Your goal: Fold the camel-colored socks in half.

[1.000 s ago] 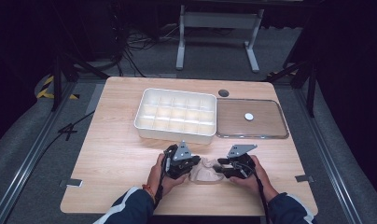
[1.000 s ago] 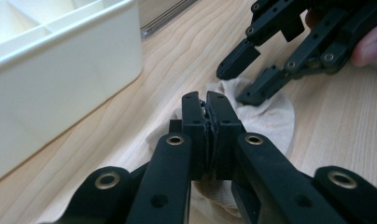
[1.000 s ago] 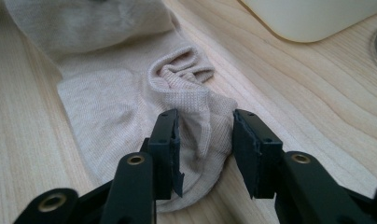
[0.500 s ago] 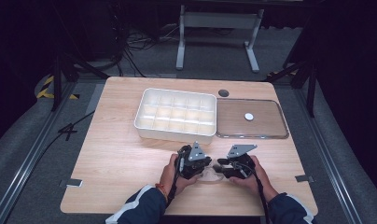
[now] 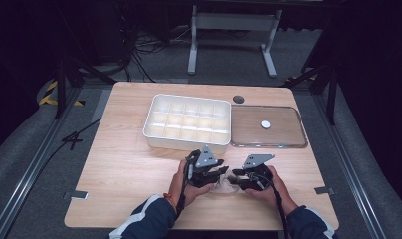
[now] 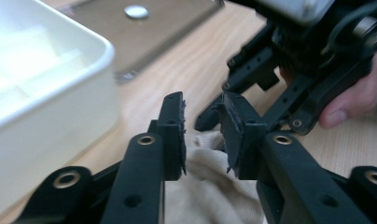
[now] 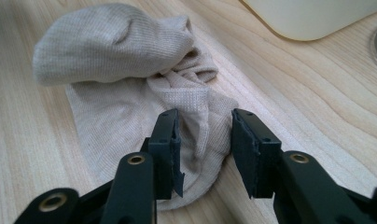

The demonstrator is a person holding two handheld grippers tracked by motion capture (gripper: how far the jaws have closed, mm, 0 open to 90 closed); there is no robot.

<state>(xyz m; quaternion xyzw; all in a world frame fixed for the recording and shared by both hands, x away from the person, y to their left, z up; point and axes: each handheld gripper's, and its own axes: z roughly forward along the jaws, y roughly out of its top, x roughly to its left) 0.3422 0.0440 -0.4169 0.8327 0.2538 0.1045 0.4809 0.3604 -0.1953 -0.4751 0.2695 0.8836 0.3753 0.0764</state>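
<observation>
Beige sock (image 7: pixel 130 70), crumpled on the wood table near the front edge.

Thin ribbed knit, pale tan, limp. One end is folded back into a rounded bulge lying on top of the flatter part; creased folds bunch up in the middle where the two meet. The rest lies flat on the tabletop. In the high view it shows as a small pale heap (image 5: pixel 224 185), well short of the white compartment tray.

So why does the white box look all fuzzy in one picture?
In the left gripper view the white box sits too close to the camera, so it blurs, while the jaws and the beige sock look sharper. In the right gripper view the sock is crisp. In the high view the table is bright and the floor around it is dark.
</observation>
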